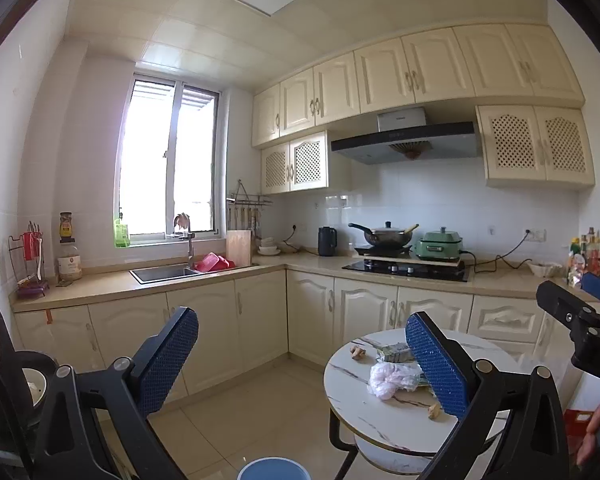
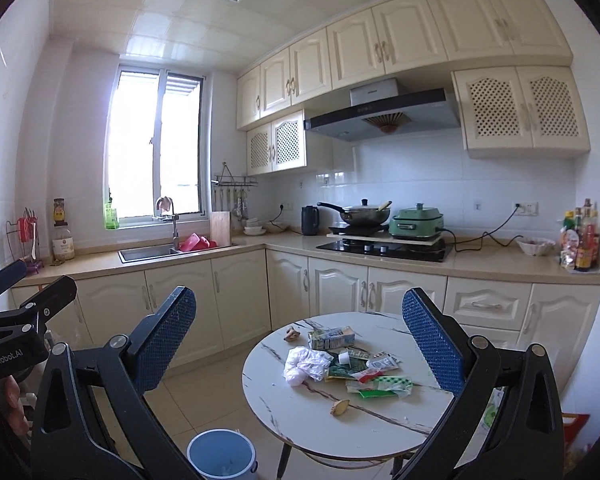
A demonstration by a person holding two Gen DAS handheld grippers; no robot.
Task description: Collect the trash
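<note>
A round white marble table (image 2: 320, 432) carries the trash: a crumpled white plastic bag (image 2: 306, 366), a small milk carton (image 2: 332, 338), green and red wrappers (image 2: 380, 386) and two ginger pieces (image 2: 340, 407). My right gripper (image 2: 299, 293) is open and empty, held above and short of the table. My left gripper (image 1: 300, 316) is also open and empty, left of the same table (image 1: 380, 420); its right finger (image 1: 436, 364) hides part of the pile, while the bag (image 1: 386, 380) shows. A blue bin (image 2: 222, 456) stands on the floor beside the table.
Cream kitchen cabinets (image 2: 180, 304) run in an L behind the table, with a sink (image 2: 148, 254), a stove with a wok (image 2: 364, 214) and bottles (image 2: 584, 240) on the counter. Tiled floor (image 2: 204, 396) lies between cabinets and table. The bin's rim (image 1: 274, 468) shows at the left view's bottom edge.
</note>
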